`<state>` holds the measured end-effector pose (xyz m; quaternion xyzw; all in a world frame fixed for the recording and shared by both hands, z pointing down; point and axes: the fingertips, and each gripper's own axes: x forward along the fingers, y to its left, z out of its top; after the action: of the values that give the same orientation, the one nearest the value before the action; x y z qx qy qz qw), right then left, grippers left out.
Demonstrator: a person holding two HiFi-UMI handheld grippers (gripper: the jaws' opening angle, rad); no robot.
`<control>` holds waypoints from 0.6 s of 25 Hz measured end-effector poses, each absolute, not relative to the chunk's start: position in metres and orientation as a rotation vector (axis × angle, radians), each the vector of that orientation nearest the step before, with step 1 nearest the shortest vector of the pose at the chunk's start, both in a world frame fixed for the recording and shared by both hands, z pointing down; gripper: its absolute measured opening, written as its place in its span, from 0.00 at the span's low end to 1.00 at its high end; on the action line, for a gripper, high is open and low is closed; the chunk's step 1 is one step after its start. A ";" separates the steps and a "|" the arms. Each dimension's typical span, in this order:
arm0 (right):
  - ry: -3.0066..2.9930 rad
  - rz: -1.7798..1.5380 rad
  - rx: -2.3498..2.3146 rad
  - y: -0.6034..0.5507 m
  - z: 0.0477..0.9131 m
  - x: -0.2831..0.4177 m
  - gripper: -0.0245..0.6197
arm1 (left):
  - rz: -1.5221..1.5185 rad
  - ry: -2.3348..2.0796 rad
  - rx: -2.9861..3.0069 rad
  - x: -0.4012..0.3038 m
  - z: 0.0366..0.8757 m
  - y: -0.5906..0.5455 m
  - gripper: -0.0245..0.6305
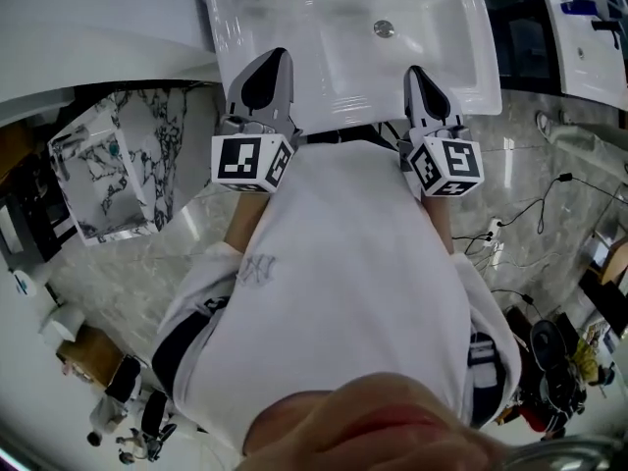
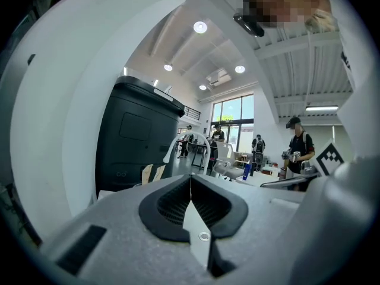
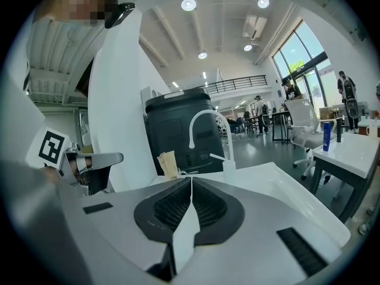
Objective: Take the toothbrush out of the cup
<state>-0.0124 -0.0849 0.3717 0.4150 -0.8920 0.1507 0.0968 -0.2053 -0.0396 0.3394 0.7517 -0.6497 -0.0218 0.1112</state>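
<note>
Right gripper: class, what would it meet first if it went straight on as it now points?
Probably the back rim of the white sink, just left of the faucet; depth is unclear.

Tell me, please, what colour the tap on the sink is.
White. The tap shows best in the right gripper view.

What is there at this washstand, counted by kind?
grippers: 2, the left gripper and the right gripper, both shut and empty
sink: 1
faucet: 1
drain: 1
total: 5
</note>
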 end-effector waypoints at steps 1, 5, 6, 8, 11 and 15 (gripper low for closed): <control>-2.648 0.442 1.217 -0.087 0.371 -0.013 0.06 | -0.066 -1.922 2.195 -0.206 0.339 -0.040 0.06; -2.669 0.434 1.171 -0.095 0.369 -0.014 0.06 | -0.077 -1.974 2.150 -0.208 0.337 -0.040 0.06; -2.674 0.434 1.162 -0.097 0.368 -0.014 0.06 | -0.077 -1.983 2.142 -0.208 0.336 -0.041 0.06; -2.680 0.431 1.145 -0.102 0.366 -0.013 0.06 | -0.079 -1.996 2.131 -0.206 0.334 -0.042 0.06; -2.688 0.430 1.117 -0.108 0.365 -0.013 0.06 | -0.087 -2.013 2.117 -0.204 0.331 -0.044 0.06; -2.703 0.446 1.055 -0.110 0.369 -0.016 0.06 | -0.084 -2.041 2.095 -0.204 0.331 -0.044 0.06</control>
<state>-0.0164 -0.1100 0.3685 0.3574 -0.9159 0.1510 0.1029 -0.2044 -0.0441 0.3306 0.7118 -0.6936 -0.0287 0.1075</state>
